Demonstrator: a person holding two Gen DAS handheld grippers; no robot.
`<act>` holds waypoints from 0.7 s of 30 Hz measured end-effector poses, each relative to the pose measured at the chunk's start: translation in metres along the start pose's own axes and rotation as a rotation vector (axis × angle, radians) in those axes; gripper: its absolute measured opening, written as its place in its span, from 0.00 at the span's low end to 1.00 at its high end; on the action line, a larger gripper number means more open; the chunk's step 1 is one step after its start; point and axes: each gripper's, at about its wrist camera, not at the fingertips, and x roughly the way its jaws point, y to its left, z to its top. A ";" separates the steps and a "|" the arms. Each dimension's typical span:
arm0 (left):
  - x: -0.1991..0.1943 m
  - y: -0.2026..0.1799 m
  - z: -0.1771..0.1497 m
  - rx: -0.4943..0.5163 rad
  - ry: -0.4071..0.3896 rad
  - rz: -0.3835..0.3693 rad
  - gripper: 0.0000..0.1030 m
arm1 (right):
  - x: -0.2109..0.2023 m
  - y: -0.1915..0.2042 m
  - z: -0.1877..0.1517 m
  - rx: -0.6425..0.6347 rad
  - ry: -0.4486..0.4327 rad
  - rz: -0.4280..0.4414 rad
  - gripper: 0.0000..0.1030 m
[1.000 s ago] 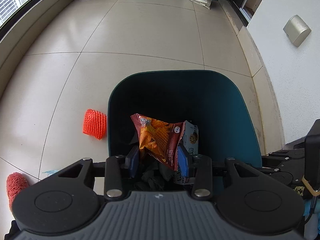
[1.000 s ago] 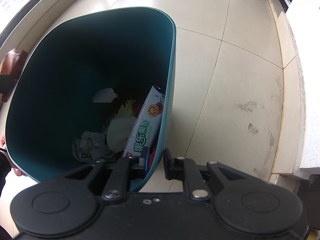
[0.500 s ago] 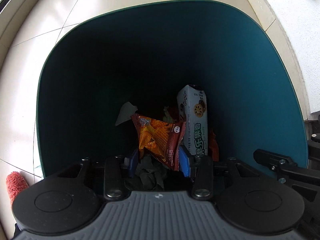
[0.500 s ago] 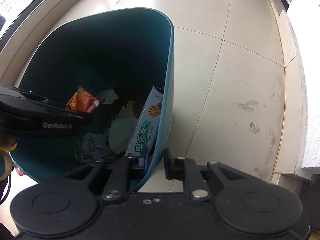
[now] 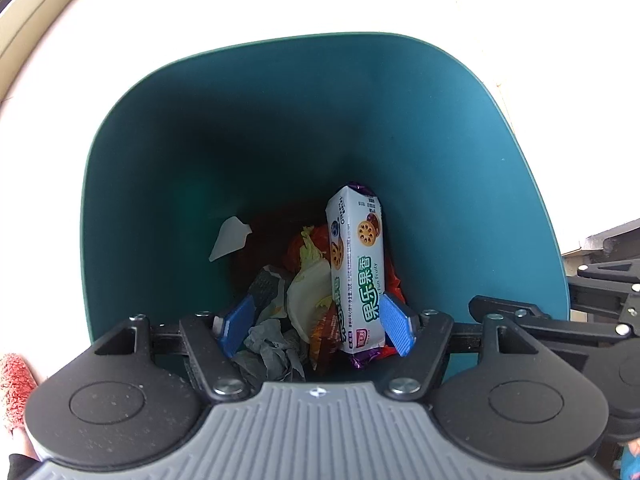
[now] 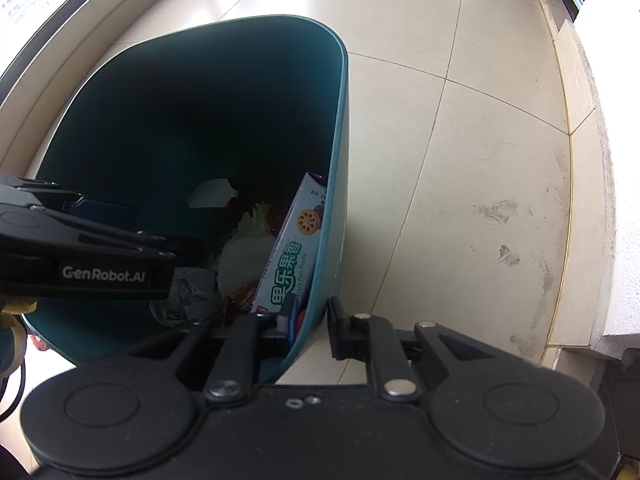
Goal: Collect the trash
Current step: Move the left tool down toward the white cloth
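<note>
A teal trash bin (image 5: 240, 140) fills the left wrist view. My left gripper (image 5: 316, 320) hangs over its mouth, jaws opening, with no thing pressed between the blue pads (image 5: 396, 328). Below them lie an orange snack bag (image 5: 326, 340), crumpled grey paper (image 5: 272, 348), a cabbage leaf (image 5: 308, 292) and a white scrap (image 5: 230, 238). A white biscuit box (image 5: 358, 272) leans upright against the bin wall. My right gripper (image 6: 314, 316) is shut on the bin's near rim (image 6: 340, 120), one finger inside, one outside.
Beige floor tiles (image 6: 460, 140) surround the bin. A fuzzy red item (image 5: 14, 384) lies on the floor left of the bin. A raised ledge (image 6: 580, 160) runs along the right wall, and a window sill (image 6: 48, 80) along the left.
My left gripper has come down over the bin mouth and its jaws have spread. The orange snack bag has dropped from them into the bin. The right gripper has not moved.
</note>
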 end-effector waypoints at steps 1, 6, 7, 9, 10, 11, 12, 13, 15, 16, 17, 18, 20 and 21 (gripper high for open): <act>-0.003 0.001 -0.001 -0.002 -0.007 -0.002 0.67 | 0.000 0.000 0.000 0.000 0.000 0.000 0.14; -0.027 0.009 -0.008 -0.021 -0.050 -0.034 0.68 | 0.000 0.001 -0.001 -0.004 -0.001 -0.004 0.14; -0.034 0.011 -0.011 -0.019 -0.064 -0.034 0.68 | 0.000 0.001 -0.001 -0.005 -0.001 -0.005 0.14; -0.047 0.018 -0.018 -0.021 -0.092 -0.025 0.72 | 0.000 0.002 -0.001 -0.005 -0.001 -0.005 0.14; -0.056 0.025 -0.023 -0.033 -0.109 -0.022 0.75 | 0.000 0.002 -0.001 -0.004 -0.001 -0.005 0.14; -0.064 0.032 -0.027 -0.050 -0.121 -0.024 0.75 | 0.000 0.002 -0.002 -0.003 -0.001 -0.005 0.14; -0.072 0.041 -0.032 -0.071 -0.134 -0.029 0.74 | 0.001 0.002 -0.002 -0.002 -0.001 -0.004 0.14; -0.079 0.052 -0.038 -0.087 -0.149 -0.085 0.75 | 0.001 0.002 -0.002 0.001 -0.001 -0.002 0.14; -0.092 0.073 -0.050 -0.147 -0.166 -0.141 0.80 | 0.001 0.002 -0.001 0.006 0.002 0.000 0.14; -0.097 0.081 -0.057 -0.176 -0.185 -0.097 0.82 | 0.001 0.002 -0.001 0.004 0.001 -0.002 0.14; -0.100 0.089 -0.064 -0.188 -0.200 -0.063 0.82 | 0.001 0.002 0.000 0.005 0.000 -0.004 0.14; -0.101 0.099 -0.070 -0.199 -0.207 -0.056 0.82 | 0.001 0.001 0.000 0.006 -0.001 -0.007 0.14; -0.098 0.121 -0.083 -0.248 -0.201 -0.042 0.82 | 0.000 0.002 0.000 0.005 -0.005 -0.013 0.13; -0.094 0.132 -0.089 -0.271 -0.193 -0.015 0.82 | 0.000 0.002 0.000 0.005 -0.006 -0.014 0.13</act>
